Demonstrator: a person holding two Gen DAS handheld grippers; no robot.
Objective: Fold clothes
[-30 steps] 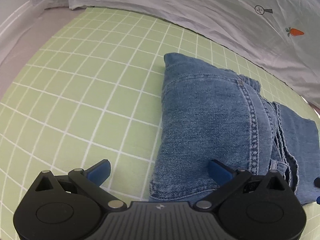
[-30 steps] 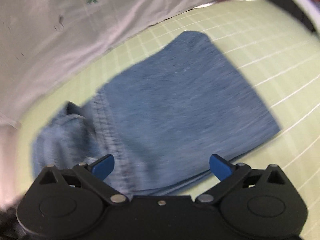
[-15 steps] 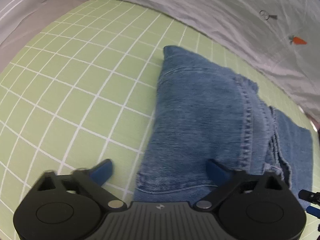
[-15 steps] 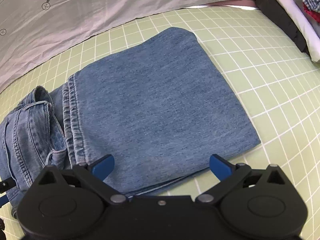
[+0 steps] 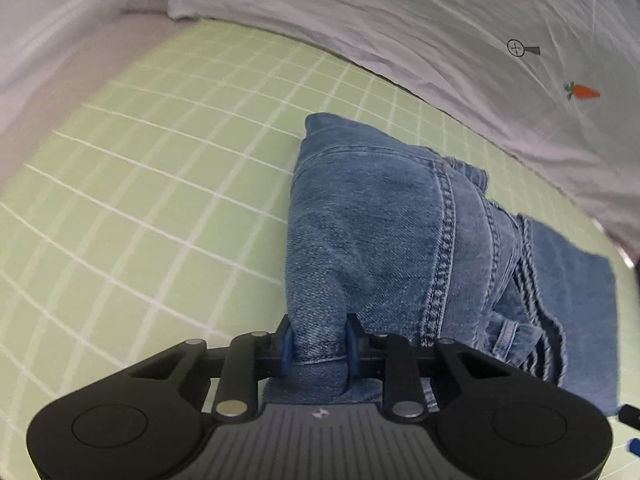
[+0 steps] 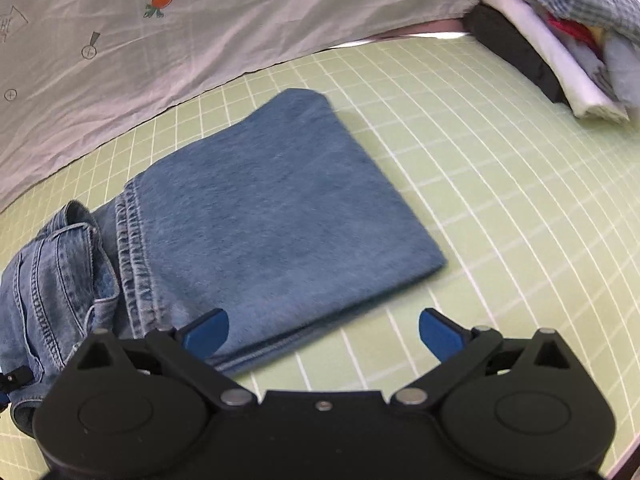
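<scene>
On the green grid mat, the left hand-held gripper pinches the folded jeans; the right hand-held gripper hovers wide open.

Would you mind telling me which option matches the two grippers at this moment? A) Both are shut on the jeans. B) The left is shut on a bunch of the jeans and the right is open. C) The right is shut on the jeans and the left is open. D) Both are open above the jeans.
B: the left gripper pinches a bunch of the jeans, while the right gripper has its fingers spread, holding nothing.
</scene>
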